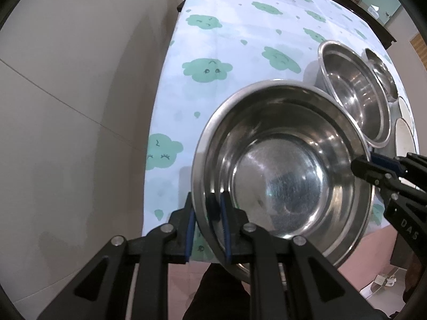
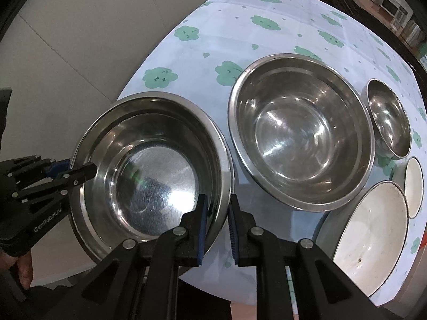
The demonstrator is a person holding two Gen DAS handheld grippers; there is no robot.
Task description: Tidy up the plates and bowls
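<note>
Steel: a wide steel basin point(image 2: 149, 170) sits at the near-left edge of the tabletop point(image 2: 267, 26), partly overhanging it, with both tools clamped on its rim.
Left tool point(image 1: 206, 213): narrow, its blue pads point(image 1: 224, 229) closed over the basin's rim at about 7 o'clock in the left wrist view; in the right wrist view it point(image 2: 80, 173) bites the rim at 9 o'clock.
Right tool point(image 2: 217, 221): narrow, one finger inside the wall and one outside, pinching the rim at about 5 o'clock in its own view; in the left wrist view it point(image 1: 368, 165) grips at 3 o'clock.
Second basin point(image 2: 301, 136): steel, deeper, just beside the held one toward 2 o'clock, resting on the cloth.
Small steel bowl point(image 2: 389, 120): beyond the second basin at 3 o'clock.
White bowl point(image 2: 371, 237): at 4 o'clock near the tabletop edge, specks inside.
Smaller white bowl point(image 2: 413, 186): just behind it.
Cloth: pale blue with green cloud faces.
</note>
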